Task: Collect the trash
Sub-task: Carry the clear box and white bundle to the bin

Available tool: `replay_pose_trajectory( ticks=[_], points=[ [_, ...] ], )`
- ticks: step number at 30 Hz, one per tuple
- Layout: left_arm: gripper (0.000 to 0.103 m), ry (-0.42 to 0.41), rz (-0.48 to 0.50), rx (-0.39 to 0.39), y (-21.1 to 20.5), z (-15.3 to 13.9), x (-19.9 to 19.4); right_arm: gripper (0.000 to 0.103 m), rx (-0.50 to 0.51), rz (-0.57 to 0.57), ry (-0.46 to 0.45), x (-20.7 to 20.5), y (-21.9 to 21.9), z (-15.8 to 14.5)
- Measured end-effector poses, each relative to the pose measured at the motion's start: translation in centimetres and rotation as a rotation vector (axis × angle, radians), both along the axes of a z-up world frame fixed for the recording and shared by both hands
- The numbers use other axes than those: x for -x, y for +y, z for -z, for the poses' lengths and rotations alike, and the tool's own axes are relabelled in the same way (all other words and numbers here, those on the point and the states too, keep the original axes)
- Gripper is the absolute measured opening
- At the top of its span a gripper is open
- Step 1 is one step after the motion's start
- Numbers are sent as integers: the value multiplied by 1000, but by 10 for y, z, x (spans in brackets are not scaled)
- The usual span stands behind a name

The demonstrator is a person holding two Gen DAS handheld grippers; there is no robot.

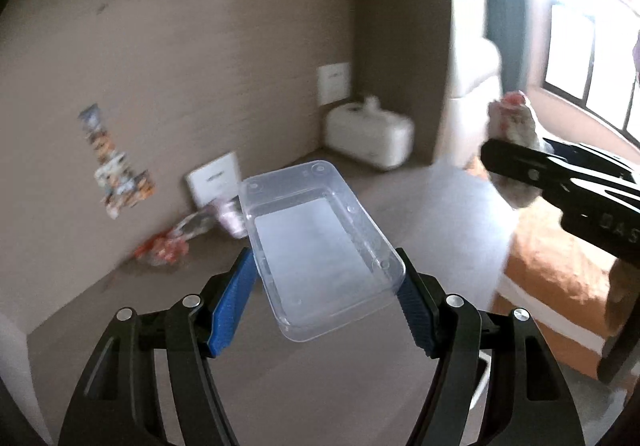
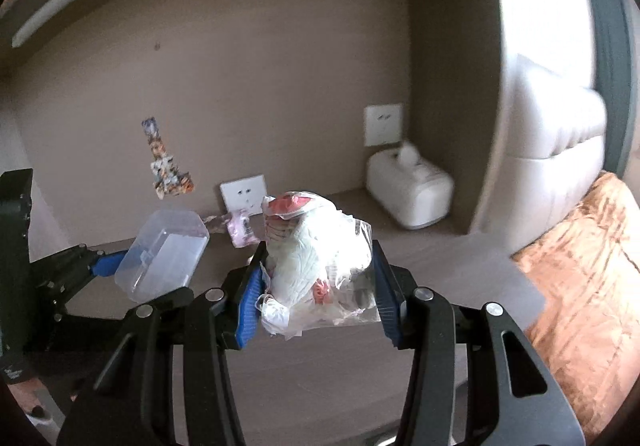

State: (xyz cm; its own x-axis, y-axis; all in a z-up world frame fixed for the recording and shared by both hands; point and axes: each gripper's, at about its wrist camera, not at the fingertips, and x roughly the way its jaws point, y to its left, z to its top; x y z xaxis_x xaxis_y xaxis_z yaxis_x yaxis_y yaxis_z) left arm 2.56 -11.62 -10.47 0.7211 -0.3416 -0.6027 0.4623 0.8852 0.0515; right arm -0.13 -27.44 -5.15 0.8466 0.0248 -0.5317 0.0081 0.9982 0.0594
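Observation:
My left gripper (image 1: 326,278) is shut on a clear plastic box (image 1: 316,242), open side up, held above the grey desk (image 1: 420,213); the box also shows in the right wrist view (image 2: 164,260). My right gripper (image 2: 318,278) is shut on a crumpled wad of white and red plastic wrappers (image 2: 316,250), held above the desk; the wad also shows in the left wrist view (image 1: 514,133), to the right of the box. More trash lies by the back wall: a red-orange wrapper (image 1: 162,250), a clear wrapper (image 1: 196,224) and a pink packet (image 1: 232,217), the packet also in the right wrist view (image 2: 242,230).
A white tissue box (image 1: 370,135) stands in the desk's back right corner. Wall sockets (image 1: 216,179) and a sticker (image 1: 116,161) are on the back wall. An orange blanket (image 1: 560,270) and a cream sofa (image 2: 560,133) lie to the right of the desk.

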Motion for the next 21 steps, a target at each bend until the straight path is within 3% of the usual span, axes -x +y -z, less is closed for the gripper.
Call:
replay_pose_trajectory(
  ticks=[8,13,21],
  points=[
    [67,-1,199,24,-66,-6,43,50,11,143,7,63,-42,-4],
    [67,35,333,24,-113,4,63,50,-5,252,38,100,-69,7],
    [67,63,468,-28,-174,29,90,50,-50,379,86,147,-104,29]
  ],
)
